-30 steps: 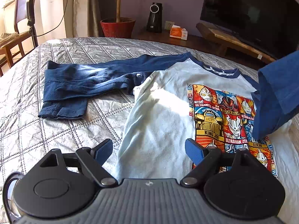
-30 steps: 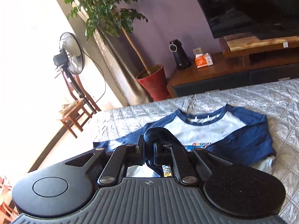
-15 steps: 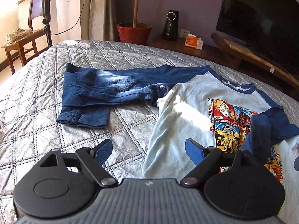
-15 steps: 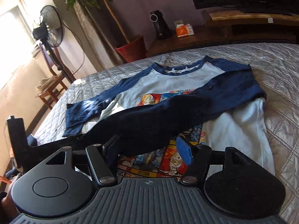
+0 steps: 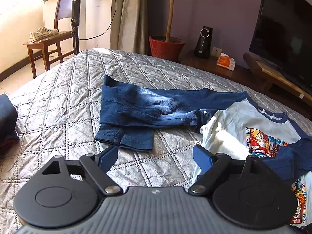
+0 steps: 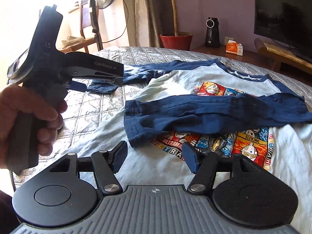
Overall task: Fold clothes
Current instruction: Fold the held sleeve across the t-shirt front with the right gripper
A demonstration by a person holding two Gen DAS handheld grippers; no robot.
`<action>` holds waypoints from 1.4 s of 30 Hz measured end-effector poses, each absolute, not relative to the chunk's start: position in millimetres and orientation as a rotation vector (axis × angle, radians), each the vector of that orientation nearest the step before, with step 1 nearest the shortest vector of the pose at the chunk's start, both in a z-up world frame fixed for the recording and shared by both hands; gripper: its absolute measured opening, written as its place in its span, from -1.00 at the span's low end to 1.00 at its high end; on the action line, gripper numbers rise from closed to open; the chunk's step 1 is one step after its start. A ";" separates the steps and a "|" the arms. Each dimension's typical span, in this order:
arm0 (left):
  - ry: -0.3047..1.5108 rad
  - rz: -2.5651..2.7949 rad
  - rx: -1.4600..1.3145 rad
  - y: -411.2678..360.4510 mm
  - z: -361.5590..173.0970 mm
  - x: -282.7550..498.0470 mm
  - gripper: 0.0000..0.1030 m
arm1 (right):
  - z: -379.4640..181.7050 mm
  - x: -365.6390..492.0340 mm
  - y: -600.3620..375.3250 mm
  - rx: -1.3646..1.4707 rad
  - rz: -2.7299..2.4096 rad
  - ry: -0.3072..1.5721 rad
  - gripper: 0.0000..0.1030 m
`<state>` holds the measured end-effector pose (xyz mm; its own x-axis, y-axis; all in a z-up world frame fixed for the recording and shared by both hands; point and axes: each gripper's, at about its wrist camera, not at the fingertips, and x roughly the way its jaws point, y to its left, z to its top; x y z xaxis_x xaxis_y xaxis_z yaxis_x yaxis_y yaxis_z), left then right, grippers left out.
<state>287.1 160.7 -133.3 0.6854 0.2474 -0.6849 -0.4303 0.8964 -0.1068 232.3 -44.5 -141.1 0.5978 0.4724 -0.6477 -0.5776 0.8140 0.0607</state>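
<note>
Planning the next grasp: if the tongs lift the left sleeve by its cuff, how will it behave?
Probably floppy: the left sleeve lies wrinkled, its cuff bent under. It likely drapes and tugs the shirt along, being attached. Seems light, thin knit; may drag on the quilt.

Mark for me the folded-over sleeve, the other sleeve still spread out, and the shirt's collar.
folded-over sleeve (image 6: 204, 117), right wrist view, middle of the navy fabric lying across the print.
spread-out sleeve (image 5: 152, 107), left wrist view, mid-length of the sleeve on the quilt.
collar (image 6: 243, 74), right wrist view, navy neckline band.
</note>
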 end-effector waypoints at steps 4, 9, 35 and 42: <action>0.707 0.408 -0.271 165.8 -131.7 285.8 0.59 | -146.9 234.0 -13.9 -0.330 0.656 0.664 0.33; 0.707 0.412 -0.280 169.3 -131.9 284.8 0.59 | -153.6 246.4 -4.2 -0.393 0.649 0.668 -0.44; 0.722 0.266 -0.187 119.1 -136.7 288.2 0.62 | -98.4 324.5 -171.7 0.088 0.179 0.683 0.27; 0.723 0.143 -0.099 76.9 -139.6 288.7 0.61 | -125.2 381.0 -296.6 0.427 0.013 0.829 0.20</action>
